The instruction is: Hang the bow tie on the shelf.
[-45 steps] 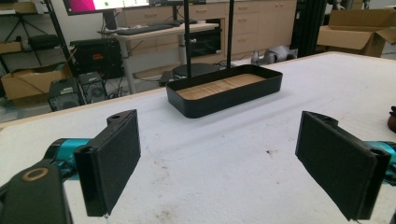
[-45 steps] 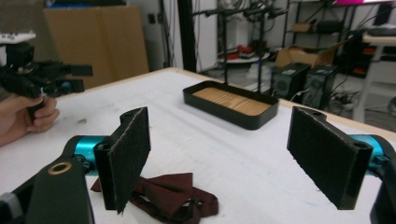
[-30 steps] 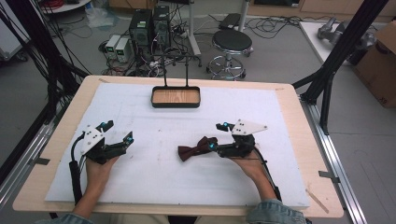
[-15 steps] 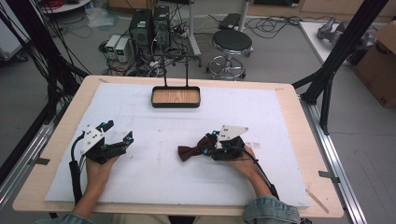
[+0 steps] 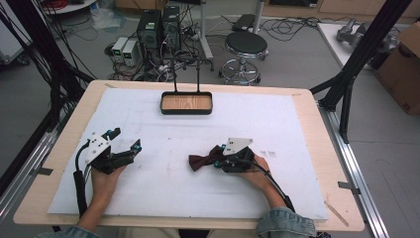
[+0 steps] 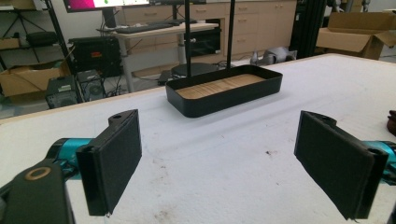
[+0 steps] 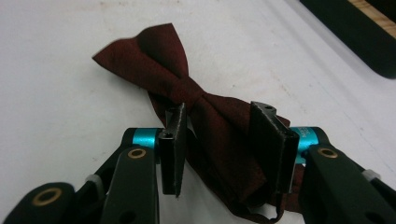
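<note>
A dark red bow tie (image 7: 187,93) lies on the white counter (image 5: 163,198), its near wing between the right gripper (image 7: 224,140) jaws, which flank the cloth narrowly; whether they pinch it is hard to tell. The left gripper (image 6: 219,158) stands wide apart, well left, facing a black tray (image 6: 224,95).

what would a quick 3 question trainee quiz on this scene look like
1. True or false: the left gripper holds the bow tie.
2. Which gripper has the bow tie between its jaws? A) left B) right C) both
3. Fill in: the black tray has a ____ floor.

Key
1. False: its jaws stand wide apart over bare table.
2. B: the right gripper straddles one wing of the tie; its jaws are narrowed around the cloth, though a firm clamp cannot be told.
3. Wooden.
</note>
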Motion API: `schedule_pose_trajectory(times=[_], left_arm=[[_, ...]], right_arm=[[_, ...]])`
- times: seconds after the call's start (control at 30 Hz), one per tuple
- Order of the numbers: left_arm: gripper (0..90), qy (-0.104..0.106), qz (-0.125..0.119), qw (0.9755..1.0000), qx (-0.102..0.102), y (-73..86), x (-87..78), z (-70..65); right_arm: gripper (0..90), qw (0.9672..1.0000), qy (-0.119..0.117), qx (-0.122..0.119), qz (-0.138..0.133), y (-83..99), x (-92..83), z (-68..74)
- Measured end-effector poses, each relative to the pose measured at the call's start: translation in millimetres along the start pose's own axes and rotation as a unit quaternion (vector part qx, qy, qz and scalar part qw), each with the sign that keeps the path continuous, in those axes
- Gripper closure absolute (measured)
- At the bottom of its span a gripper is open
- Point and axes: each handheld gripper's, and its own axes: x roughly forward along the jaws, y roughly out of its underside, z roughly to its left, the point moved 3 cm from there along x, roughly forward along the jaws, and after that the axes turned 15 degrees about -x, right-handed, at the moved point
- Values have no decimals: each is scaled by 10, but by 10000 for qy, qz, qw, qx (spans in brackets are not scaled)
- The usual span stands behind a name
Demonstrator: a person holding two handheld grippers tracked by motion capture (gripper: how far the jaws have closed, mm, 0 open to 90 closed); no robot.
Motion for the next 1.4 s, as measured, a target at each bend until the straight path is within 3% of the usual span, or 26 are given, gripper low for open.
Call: schedule_pose_trajectory(times=[0.3,0.47,0.8,1.07,1.13,1.4], left_arm=[[157,4,8,10000,6,2,-1,-4],[160,6,9,10000,11,3,0,-4],[163,2,23,10000,20,3,-1,-6],[168,-6,9,10000,22,3,2,-4],[170,-1,16,10000,20,2,2,-3],[170,5,27,10000,40,6,2,-14]], right_arm=[[723,9997,52,-175,130,1,27,6],[797,9998,58,-135,95,-9,18,2],[811,9987,464,104,-174,-98,-77,-60],[811,9956,804,341,-346,-139,-143,-136],[810,9935,974,422,-422,-169,-181,-165],[810,9895,1141,608,-648,-250,-232,-280]])
